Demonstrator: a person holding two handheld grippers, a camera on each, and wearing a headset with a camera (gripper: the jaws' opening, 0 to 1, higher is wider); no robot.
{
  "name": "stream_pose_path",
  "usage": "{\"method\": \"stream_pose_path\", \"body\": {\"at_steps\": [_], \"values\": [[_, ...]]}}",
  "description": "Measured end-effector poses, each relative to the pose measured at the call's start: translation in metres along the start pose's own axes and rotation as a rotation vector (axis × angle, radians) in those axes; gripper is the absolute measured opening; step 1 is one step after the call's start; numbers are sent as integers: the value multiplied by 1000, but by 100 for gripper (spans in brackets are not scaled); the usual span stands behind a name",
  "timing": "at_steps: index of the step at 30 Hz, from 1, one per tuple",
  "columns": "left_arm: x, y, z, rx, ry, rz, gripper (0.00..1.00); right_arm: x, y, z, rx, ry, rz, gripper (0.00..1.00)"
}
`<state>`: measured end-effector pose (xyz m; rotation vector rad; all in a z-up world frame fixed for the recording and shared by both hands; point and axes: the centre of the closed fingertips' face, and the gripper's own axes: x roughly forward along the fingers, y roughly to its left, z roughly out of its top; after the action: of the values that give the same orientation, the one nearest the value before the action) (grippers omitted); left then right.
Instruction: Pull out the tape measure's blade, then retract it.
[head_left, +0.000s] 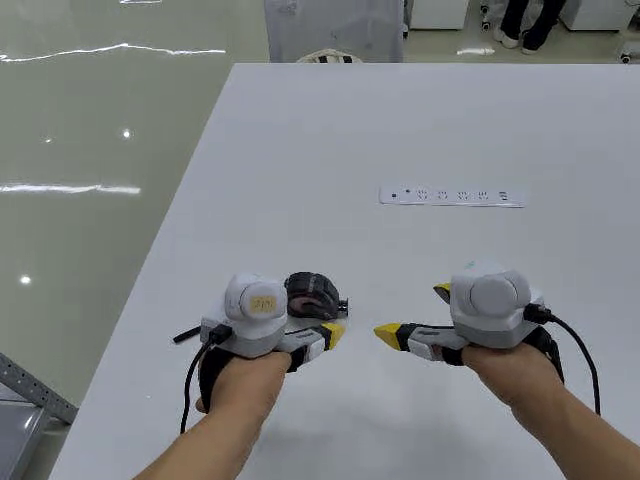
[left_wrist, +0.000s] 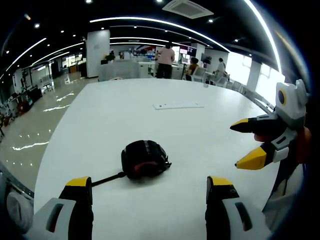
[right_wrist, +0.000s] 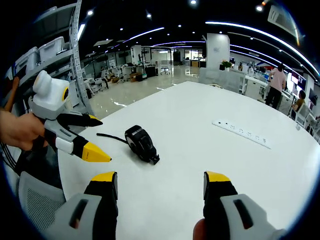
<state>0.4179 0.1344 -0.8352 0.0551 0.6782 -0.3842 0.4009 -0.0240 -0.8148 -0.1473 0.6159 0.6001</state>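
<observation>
A wide open hall with a glossy pale-green floor (head_left: 100, 150), curved ceiling light strips (left_wrist: 150, 21) and people standing at far desks (left_wrist: 165, 60) surrounds a large plain white table (head_left: 400, 130). A long white power strip (head_left: 451, 196) lies flat on the table, well beyond both sets of fingers. The left gripper (head_left: 335, 322), grey-white with yellow-tipped black fingers (left_wrist: 79, 183), is held low over the near part of the table with its fingers spread apart and gripping nothing. The right gripper (head_left: 412, 312) faces it from the other side, its yellow-tipped fingers (right_wrist: 216, 177) likewise spread and gripping nothing. The small black rounded tape measure with a reddish-brown face (left_wrist: 145, 159) lies on the table just ahead of the left fingers, in line with the gap between them and apart from both tips. It lies to the left of the right fingers, out of their reach. A thin black strap (left_wrist: 107, 178) trails from its case across the table towards the left-hand finger.
</observation>
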Motion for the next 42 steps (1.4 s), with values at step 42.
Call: {"method": "stream_pose_path", "body": {"at_steps": [42], "values": [[-54, 5, -22, 52, 10, -55, 98, -71, 15, -7, 7, -30, -25, 83]]}}
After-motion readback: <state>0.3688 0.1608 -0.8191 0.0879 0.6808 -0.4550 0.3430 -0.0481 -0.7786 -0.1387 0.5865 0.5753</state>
